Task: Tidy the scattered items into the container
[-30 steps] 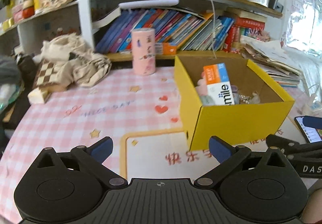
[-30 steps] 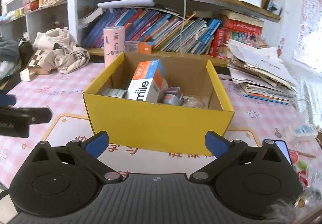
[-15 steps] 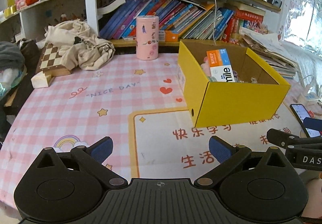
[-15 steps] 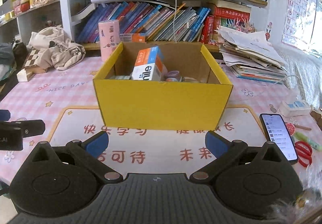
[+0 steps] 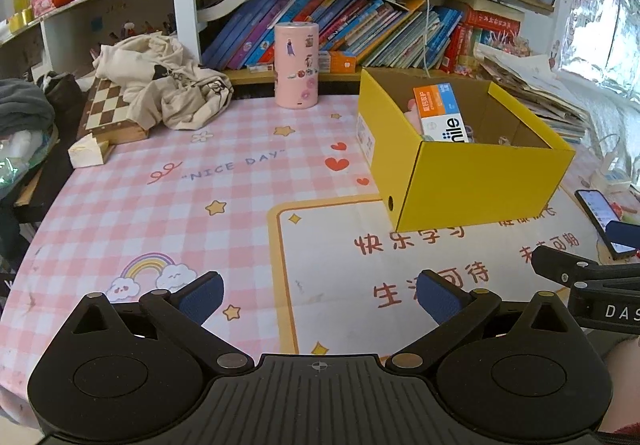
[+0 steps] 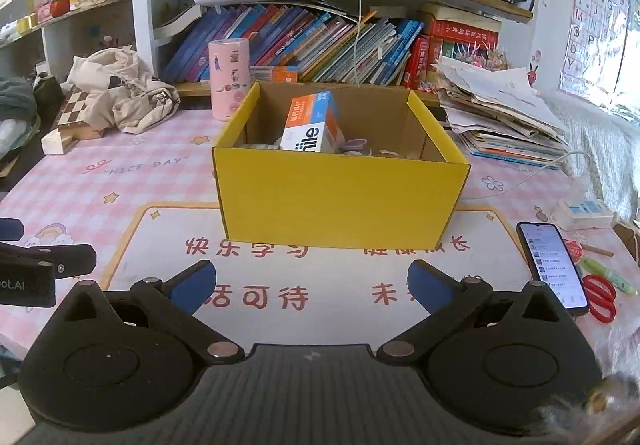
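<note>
Both sets of fingers stand wide apart with nothing between them: the left gripper (image 5: 320,295) hangs over the white panel of the mat near the front edge of the table (image 5: 132,201), and the right gripper (image 6: 310,285) hangs over the same panel, squarely facing the yellow box (image 6: 340,201). The box sits toward the middle-right of the table and already holds an orange-and-white carton (image 6: 310,125) leaning upright, with smaller pieces hidden low behind its front wall. What looks left to gather lies by the right edge: a phone (image 6: 554,265), red scissors (image 6: 598,295) just beside it, and a green marker (image 6: 608,273). The main risk, as I judge it, is in picking those flat things up: the phone and scissors lie flush on the mat, so wide pads may slide over them and push them toward the right edge and off. A white cable (image 6: 532,175) trails past the box's right corner and could snag. A careless drop could also topple the leaning carton.
</note>
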